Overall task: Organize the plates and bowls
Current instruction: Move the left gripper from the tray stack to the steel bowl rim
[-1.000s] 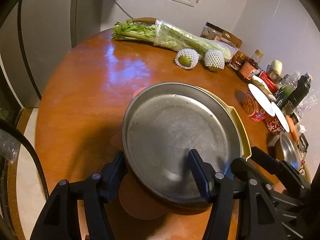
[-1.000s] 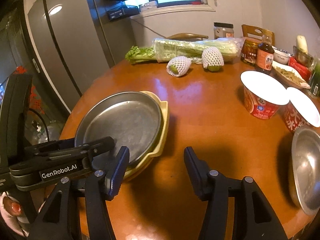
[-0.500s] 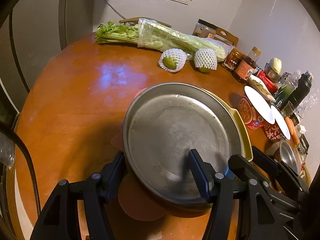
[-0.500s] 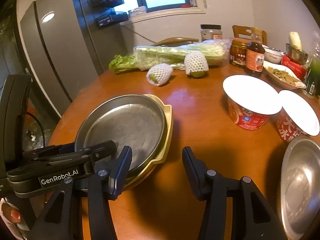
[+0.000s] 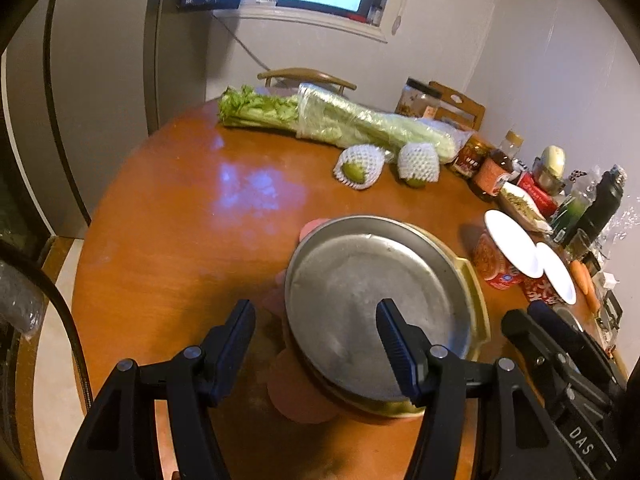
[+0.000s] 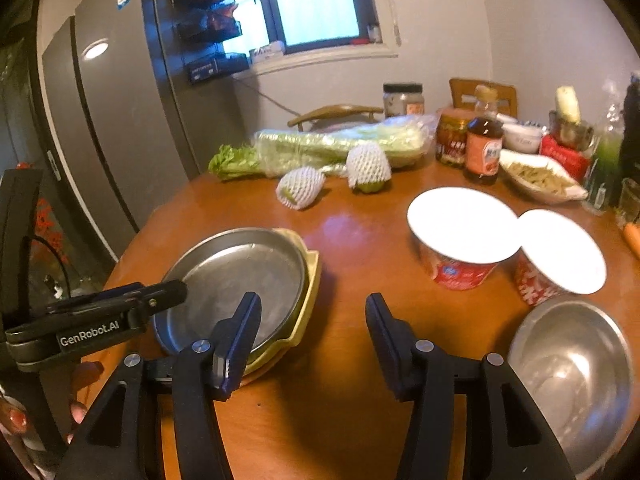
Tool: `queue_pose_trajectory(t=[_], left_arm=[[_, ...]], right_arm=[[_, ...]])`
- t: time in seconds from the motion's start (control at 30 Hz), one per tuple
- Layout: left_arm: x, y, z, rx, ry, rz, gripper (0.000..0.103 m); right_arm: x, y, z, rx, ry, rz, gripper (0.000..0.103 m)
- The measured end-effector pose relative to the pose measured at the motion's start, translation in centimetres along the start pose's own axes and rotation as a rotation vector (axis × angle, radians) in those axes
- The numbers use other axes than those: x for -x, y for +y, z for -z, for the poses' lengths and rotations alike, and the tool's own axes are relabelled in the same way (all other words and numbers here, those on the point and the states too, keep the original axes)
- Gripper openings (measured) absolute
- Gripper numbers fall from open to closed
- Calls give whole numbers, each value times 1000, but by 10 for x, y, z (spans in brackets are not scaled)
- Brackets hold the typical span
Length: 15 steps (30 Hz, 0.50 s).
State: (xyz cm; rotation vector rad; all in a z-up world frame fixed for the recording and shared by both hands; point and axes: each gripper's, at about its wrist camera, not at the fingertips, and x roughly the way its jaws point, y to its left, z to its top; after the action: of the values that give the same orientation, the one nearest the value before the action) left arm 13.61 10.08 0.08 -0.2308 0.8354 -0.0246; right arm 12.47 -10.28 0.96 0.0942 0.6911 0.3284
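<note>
The metal plate (image 5: 376, 308) sits nested on a yellow dish (image 5: 476, 300), w/ something pink (image 5: 298, 396) showing under the stack, all on the round wooden table (image 5: 192, 220) toward its near-left side. The left gripper (image 5: 316, 332) hangs over the plate's near rim, jaws about half open – one finger appears outside the rim, the other over the plate's inside, neither seems to be pressing, nothing held. The right gripper (image 6: 312, 328) is also about half open and empty, over bare wood just right of the stack; its jaws have just been opening slightly, w/ nothing between them.

Step in hand, judging by the layout: stack looks done, next item is prob. the steel bowl (image 6: 572, 372) at the near-right table edge. That calls for the right gripper to swing right, drop one finger inside the bowl rim & one outside, then close.

Room & edges – the bowl sits very near the table edge, so a nudge outward could tip it off. Two lidded noodle cups (image 6: 464, 236) stand just behind it, limiting approach from the far side. Open wood lies between stack & bowl; celery (image 6: 332, 148), netted fruit (image 6: 300, 188) & bottles (image 6: 484, 148) are well apart at the back
</note>
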Motion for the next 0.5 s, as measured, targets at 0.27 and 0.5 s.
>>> queue_pose_trajectory(t=[0.27,0.5], left_arm=[[30,-33,7,-50,-37,36,63],[42,-72,12,-94,-54,76,63]], right_arm=[[38,-16,-3,-12,-66,35,64],[76,-44,-1,-6,-128,94,67]])
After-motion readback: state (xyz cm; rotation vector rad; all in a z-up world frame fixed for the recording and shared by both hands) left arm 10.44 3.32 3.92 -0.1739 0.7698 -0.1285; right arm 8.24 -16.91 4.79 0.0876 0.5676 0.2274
